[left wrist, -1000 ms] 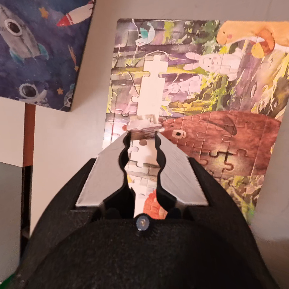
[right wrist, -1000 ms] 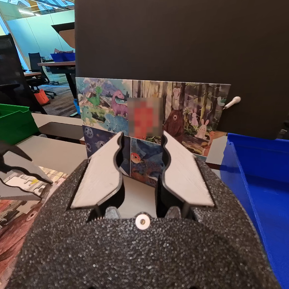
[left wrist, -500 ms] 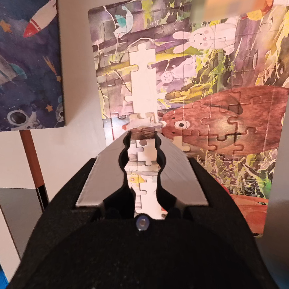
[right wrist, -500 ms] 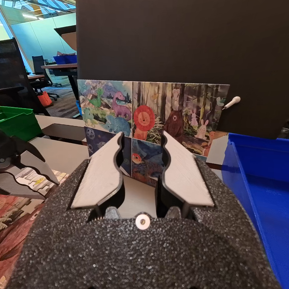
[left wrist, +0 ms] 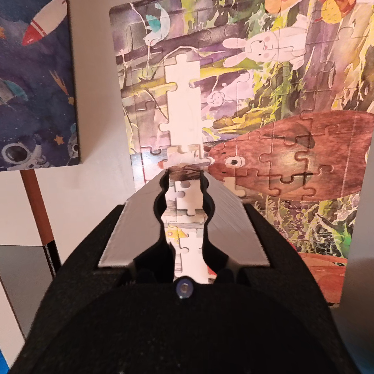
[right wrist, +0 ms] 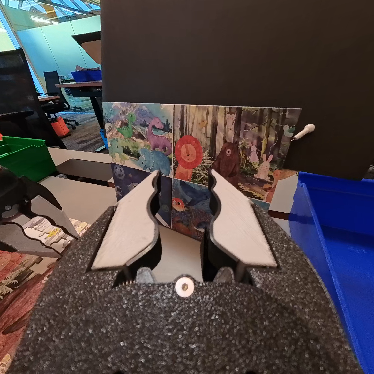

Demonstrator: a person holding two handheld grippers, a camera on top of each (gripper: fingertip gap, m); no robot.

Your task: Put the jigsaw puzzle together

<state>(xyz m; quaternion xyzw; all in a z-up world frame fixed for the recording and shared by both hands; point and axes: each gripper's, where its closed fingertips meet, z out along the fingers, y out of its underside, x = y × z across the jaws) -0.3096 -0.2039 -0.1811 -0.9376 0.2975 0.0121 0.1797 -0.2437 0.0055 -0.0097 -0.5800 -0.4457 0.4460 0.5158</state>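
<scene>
Bin [right wrist: 334,232] blue, contents unseen | left gripper [left wrist: 185,172] grips puzzle piece [left wrist: 186,159]

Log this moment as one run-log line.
left gripper: shut on puzzle piece | over gap in forest puzzle | right gripper: open, empty

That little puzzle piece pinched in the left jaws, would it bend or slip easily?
The puzzle piece looks thin and flat, so probably light and a bit bendable. Held only by its edges in the left gripper, it may twist or slip if pressed hard against the puzzle.
</scene>
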